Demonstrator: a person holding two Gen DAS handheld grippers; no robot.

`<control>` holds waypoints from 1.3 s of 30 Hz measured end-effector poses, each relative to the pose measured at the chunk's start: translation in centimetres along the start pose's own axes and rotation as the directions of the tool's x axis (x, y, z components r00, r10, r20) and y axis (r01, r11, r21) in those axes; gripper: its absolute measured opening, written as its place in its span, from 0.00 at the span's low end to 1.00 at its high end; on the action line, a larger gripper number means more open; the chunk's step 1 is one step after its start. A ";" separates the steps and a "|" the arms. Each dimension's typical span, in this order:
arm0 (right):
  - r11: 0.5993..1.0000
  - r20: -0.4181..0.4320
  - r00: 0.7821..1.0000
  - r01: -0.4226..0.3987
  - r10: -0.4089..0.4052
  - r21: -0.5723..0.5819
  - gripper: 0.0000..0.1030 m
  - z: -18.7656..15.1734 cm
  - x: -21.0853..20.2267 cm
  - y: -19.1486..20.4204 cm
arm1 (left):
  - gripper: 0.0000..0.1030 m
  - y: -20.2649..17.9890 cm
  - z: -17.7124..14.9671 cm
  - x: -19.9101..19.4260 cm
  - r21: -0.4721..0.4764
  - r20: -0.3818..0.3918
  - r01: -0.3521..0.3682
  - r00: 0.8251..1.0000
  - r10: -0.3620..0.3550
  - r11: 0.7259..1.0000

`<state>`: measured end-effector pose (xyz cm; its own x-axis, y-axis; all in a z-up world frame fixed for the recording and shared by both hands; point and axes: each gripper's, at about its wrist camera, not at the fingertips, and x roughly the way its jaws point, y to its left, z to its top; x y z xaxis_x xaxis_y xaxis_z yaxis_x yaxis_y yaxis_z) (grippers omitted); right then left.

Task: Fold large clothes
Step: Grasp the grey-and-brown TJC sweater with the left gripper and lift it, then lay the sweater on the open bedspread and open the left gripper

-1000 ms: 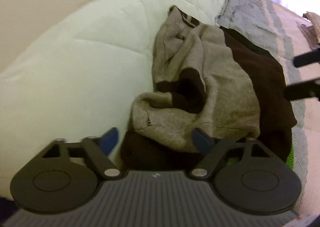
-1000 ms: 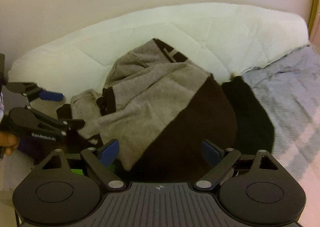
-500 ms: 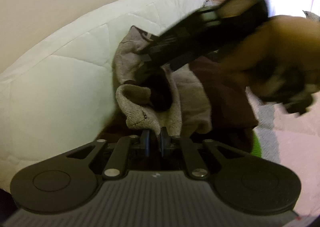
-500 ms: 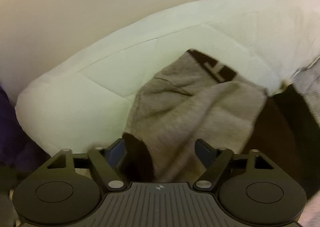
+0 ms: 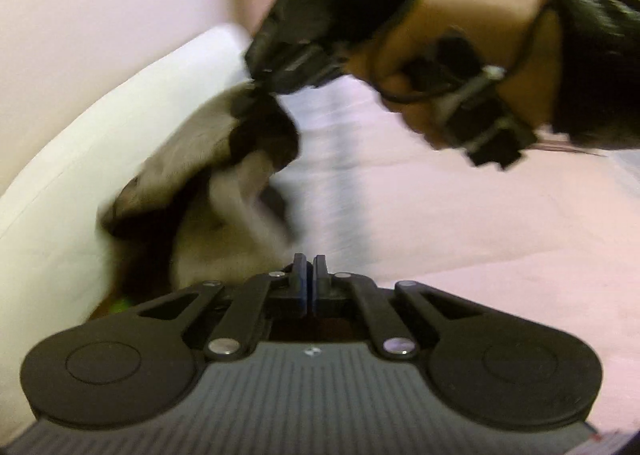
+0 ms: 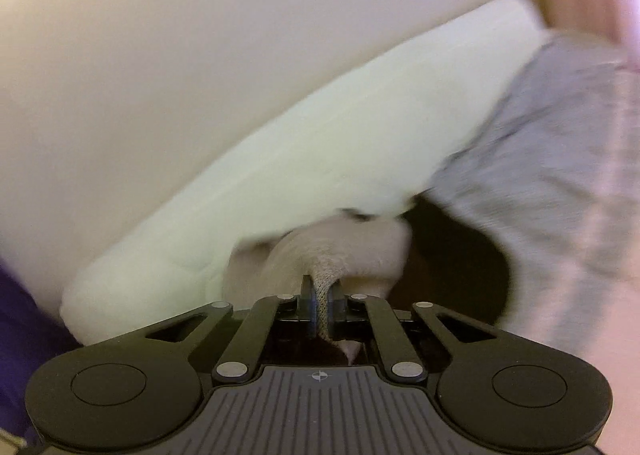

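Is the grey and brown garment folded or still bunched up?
Bunched up, not folded: the garment hangs crumpled, pinched by the shut right gripper, beside the white pillow.

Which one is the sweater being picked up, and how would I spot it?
Find the big white pillow against the wall. The sweater lies bunched at its foot, beside the grey blanket. It alone is fuzzy tan with dark brown patches, and the right gripper is pinching a fold of it.

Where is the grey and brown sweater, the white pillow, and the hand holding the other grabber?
sweater (image 6: 332, 279): right wrist view, grey knit fold pinched at the pads.
white pillow (image 6: 304, 175): right wrist view, its broad front face.
hand (image 5: 452, 55): left wrist view, back of the hand.
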<state>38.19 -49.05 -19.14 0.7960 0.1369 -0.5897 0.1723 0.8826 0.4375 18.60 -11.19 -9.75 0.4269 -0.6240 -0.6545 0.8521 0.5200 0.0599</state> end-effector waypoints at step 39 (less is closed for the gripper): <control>0.540 -0.216 0.744 0.624 -0.632 0.565 0.46 -40.2 -39.3 -30.2 | 0.54 -43.8 -4.9 24.5 0.685 -0.320 0.494 0.864 -0.388 0.535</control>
<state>-21.63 -63.05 -36.46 0.3577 -0.3592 -0.8620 0.9173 0.3081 0.2522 -9.73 -46.40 -32.16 -0.0586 -0.5547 -0.8300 0.8744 -0.4297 0.2254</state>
